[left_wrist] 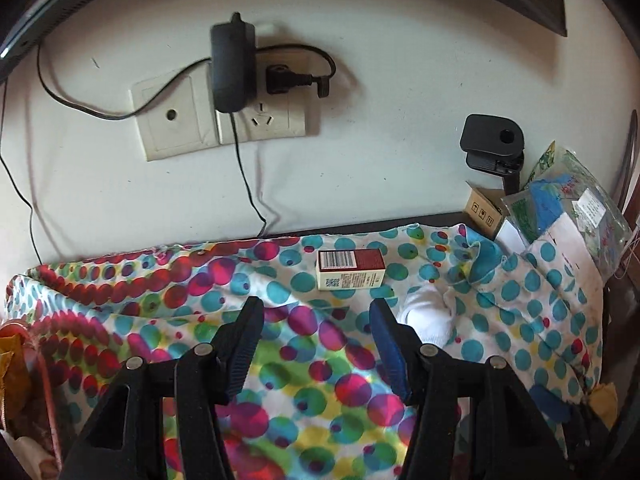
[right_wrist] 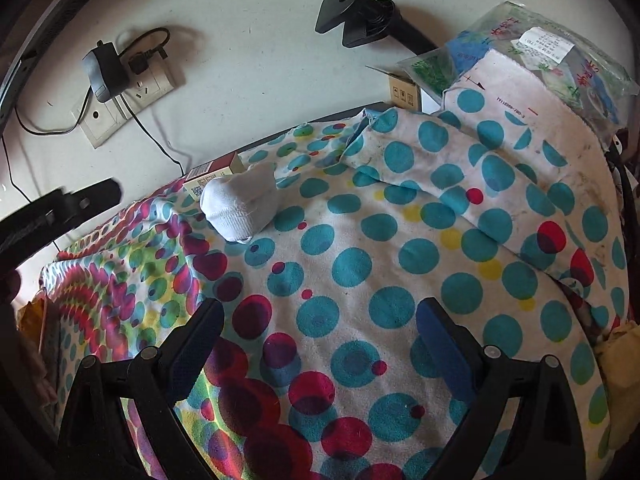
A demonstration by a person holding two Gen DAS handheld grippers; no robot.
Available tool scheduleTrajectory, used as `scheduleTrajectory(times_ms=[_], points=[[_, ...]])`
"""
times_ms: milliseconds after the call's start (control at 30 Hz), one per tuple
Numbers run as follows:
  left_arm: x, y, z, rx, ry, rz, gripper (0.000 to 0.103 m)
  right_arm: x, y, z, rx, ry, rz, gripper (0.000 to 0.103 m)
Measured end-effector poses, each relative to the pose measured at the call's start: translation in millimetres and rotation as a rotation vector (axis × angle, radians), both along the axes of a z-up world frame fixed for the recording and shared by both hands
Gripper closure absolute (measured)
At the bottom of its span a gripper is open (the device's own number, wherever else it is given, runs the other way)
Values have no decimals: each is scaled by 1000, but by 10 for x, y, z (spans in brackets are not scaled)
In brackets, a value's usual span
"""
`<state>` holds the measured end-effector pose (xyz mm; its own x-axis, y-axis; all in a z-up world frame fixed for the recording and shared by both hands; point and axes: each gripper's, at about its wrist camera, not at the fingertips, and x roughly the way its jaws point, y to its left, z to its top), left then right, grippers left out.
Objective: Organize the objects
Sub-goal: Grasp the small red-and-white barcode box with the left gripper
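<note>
The left gripper (left_wrist: 316,312) hovered with its jaws partly apart and nothing between them, and the small red-and-cream box (left_wrist: 351,269) lay just ahead of its tips on the dotted cloth (left_wrist: 304,392), likely its next pick. The rolled white sock (left_wrist: 428,316) sat just beside its right finger. The right gripper (right_wrist: 320,320) stood wide and empty, the sock well ahead to its left.

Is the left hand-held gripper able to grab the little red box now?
Probably yes. The left hand-held gripper is open and empty, the little red box lies straight ahead, and only bare spotted cloth lies between.
</note>
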<state>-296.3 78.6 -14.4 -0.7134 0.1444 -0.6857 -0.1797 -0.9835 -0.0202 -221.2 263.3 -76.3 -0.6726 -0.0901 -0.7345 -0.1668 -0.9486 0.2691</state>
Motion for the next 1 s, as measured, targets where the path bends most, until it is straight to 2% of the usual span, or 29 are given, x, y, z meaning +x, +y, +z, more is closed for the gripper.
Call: scheduleTrajectory(times_ms=[133,400,467,600,700,800,900,967,1000], points=[[-335,169,-165,16,-51,-4,47,22,27,-6,-14,7,0,5],[-703,586,-421,-61,-106,-48,47,61,56,-1,-30,14,0,5],[-750,635,-440,-91,-87,-41,47,67,60,-3,-26,13,0,4],[-815,609,-455,-86,-83,-46,47,85,75,-4,-27,13,0,4],[-861,612,-474,-133,-70,-41,47,93,89,-6,-31,15,1,4],[-865,496,-476,-90,-50,-42,47,100,84,-5,-35,17,-1,4],[-825,430,-526,-140,-5,-70,47,105,88,-10,-25,13,-1,4],[-840,368,-562,-130,-6,-93,28,109,99,-11,-33,16,-1,4],[-873,318,-578,-106,-24,-91,26,113,104,-9,-35,17,-1,4]])
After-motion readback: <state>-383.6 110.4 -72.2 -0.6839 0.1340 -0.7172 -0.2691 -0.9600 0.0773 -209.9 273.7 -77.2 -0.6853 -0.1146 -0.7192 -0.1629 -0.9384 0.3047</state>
